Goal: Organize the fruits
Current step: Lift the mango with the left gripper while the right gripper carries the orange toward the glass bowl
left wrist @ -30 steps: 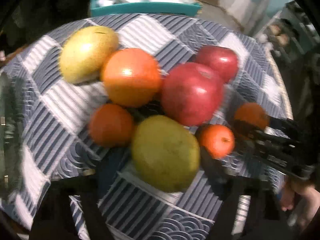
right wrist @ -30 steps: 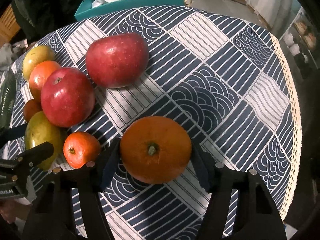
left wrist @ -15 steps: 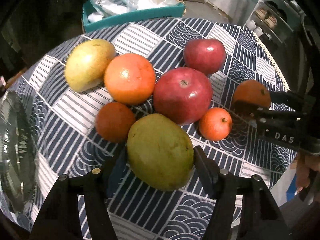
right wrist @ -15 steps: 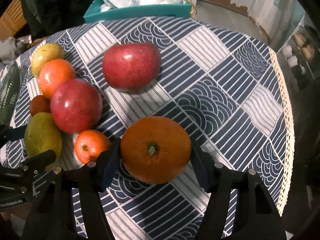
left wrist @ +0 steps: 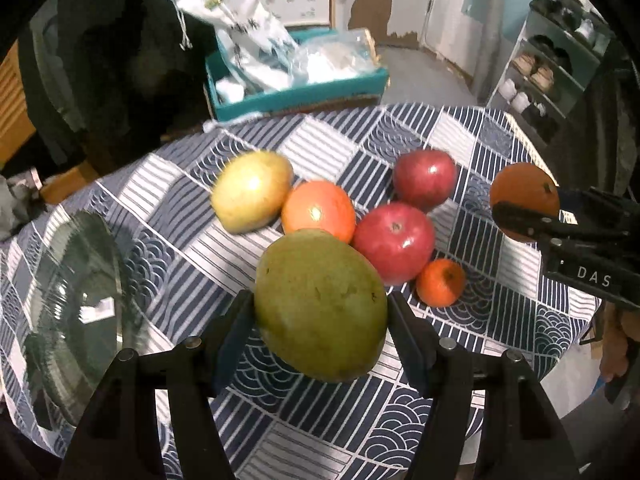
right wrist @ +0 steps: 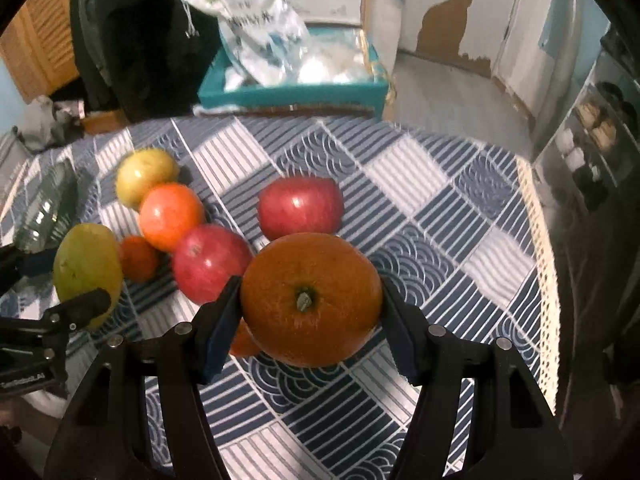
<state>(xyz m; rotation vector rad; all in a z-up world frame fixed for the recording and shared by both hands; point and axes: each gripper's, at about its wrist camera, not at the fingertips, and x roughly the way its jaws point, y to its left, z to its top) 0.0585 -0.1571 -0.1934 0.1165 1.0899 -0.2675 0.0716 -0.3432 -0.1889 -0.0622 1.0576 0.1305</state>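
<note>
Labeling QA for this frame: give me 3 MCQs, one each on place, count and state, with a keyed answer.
1. Where is the glass plate?
A. left side of the table
B. in the teal box
C. under the apples

2. How many red apples?
A. one
B. two
C. four

3. The right gripper is:
A. open, empty
B. shut on a pear
C. shut on the orange

Key: 1 A, it lies left of the fruit; 2 B, near red apple and far red apple; 3 C, both fingers press the orange's sides.
</note>
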